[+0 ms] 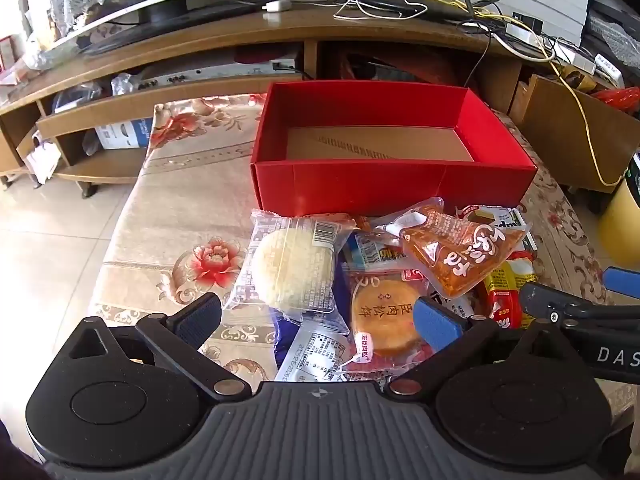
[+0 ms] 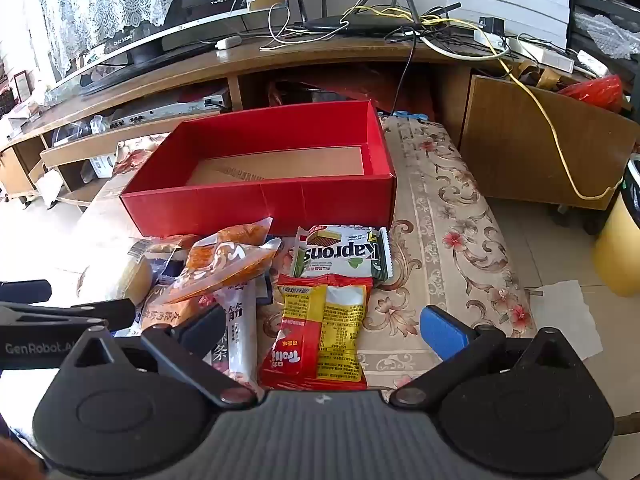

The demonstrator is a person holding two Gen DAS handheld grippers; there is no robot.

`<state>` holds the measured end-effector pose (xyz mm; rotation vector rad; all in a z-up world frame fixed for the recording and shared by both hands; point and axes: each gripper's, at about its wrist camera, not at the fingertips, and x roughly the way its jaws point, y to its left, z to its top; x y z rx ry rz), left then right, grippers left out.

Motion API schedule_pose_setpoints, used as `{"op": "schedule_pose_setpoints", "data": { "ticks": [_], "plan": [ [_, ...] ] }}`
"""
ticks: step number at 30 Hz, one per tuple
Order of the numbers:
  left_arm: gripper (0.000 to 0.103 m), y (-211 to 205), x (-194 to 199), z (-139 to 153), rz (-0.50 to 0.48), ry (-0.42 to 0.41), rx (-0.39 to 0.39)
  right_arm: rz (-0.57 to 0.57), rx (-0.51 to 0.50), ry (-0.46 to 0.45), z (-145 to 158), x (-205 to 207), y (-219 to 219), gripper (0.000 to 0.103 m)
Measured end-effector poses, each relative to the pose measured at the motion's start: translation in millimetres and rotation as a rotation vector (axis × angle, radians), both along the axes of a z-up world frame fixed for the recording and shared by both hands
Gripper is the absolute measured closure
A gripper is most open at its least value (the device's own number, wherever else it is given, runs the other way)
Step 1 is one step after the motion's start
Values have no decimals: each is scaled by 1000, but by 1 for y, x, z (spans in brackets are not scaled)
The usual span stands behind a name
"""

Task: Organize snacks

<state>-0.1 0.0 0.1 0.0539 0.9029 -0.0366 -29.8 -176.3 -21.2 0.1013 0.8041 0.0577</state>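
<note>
An empty red box (image 1: pixel 392 188) (image 2: pixel 260 204) stands on the floral cloth behind a pile of wrapped snacks. The pile holds a pale round cake (image 1: pixel 294 268), an orange round pastry (image 1: pixel 384 316), an orange sauce pouch (image 1: pixel 460 252) (image 2: pixel 224 260), a green wafer pack (image 2: pixel 344 254) and a red-and-yellow packet (image 2: pixel 320 332). My left gripper (image 1: pixel 318 320) is open above the near side of the pile. My right gripper (image 2: pixel 324 328) is open over the red-and-yellow packet. Neither holds anything.
A wooden TV stand (image 1: pixel 280 36) with a monitor, router and cables runs behind the table. A yellow bin (image 2: pixel 618 248) stands on the floor at the right. The cloth-covered table (image 2: pixel 444 248) drops to tiled floor on both sides.
</note>
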Motion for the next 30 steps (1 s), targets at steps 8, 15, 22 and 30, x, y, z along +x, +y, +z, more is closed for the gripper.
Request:
{"op": "schedule_pose_setpoints", "data": {
  "ticks": [8,15,22,30],
  "plan": [
    [0,-3,-3,-2,4,8,10,6,-1,6,-2,1,1,2],
    [0,-3,-3,-3,-2,12,16,6,-3,10,-1,-1,-1,2],
    [0,-3,-1,-8,-5,17,22,8,-7,16,-3,2,1,2],
    [0,-3,-2,-7,-6,21,29,14,-13,20,-4,1,2,2]
  ]
}}
